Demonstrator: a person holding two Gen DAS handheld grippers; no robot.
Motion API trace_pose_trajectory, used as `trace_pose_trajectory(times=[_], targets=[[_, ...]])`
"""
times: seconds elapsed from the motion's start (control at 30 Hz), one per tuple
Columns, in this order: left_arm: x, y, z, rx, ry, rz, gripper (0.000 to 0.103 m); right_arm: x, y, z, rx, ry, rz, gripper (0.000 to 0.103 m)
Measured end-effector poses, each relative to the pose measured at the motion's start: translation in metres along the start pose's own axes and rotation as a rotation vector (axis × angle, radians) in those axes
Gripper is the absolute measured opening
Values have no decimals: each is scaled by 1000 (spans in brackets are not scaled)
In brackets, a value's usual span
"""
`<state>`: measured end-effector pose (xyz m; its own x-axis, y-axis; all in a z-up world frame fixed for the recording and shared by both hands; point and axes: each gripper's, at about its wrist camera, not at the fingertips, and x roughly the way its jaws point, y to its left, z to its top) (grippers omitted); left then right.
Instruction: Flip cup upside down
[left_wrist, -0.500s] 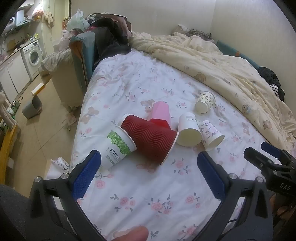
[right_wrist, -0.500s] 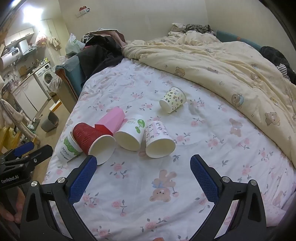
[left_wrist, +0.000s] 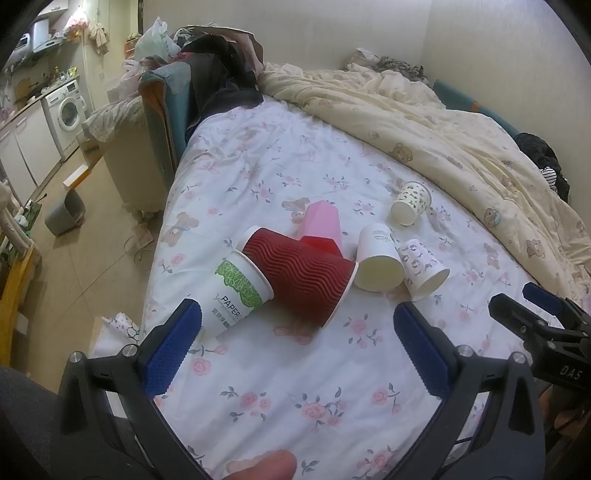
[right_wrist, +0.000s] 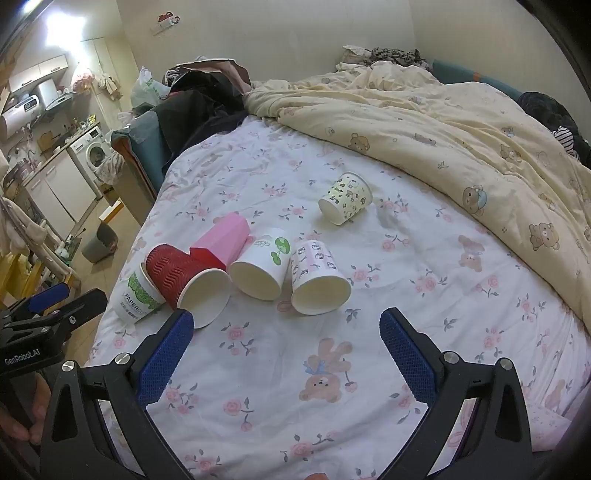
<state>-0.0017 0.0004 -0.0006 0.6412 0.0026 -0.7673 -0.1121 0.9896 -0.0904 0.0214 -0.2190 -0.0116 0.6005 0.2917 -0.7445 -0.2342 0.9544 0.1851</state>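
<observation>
Several paper cups lie on their sides on the floral bedsheet. A red ribbed cup rests against a white cup with a green band. Behind them lies a pink cup. To the right lie a white leaf-print cup, a small-print cup and a patterned cup farther back. My left gripper is open and empty just short of the red cup. My right gripper is open and empty in front of the small-print cup.
A cream bear-print duvet is bunched over the far and right side of the bed. The bed's left edge drops to a tiled floor with a grey bin. Dark clothes are piled at the far left corner.
Both grippers have barely shifted; the cups lie as before.
</observation>
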Motion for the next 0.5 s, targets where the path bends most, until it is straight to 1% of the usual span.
trace_pose_trajectory(times=[0.5], targets=[[2, 0, -2, 0, 2, 0, 103, 1, 0, 0, 1, 2, 0, 103]])
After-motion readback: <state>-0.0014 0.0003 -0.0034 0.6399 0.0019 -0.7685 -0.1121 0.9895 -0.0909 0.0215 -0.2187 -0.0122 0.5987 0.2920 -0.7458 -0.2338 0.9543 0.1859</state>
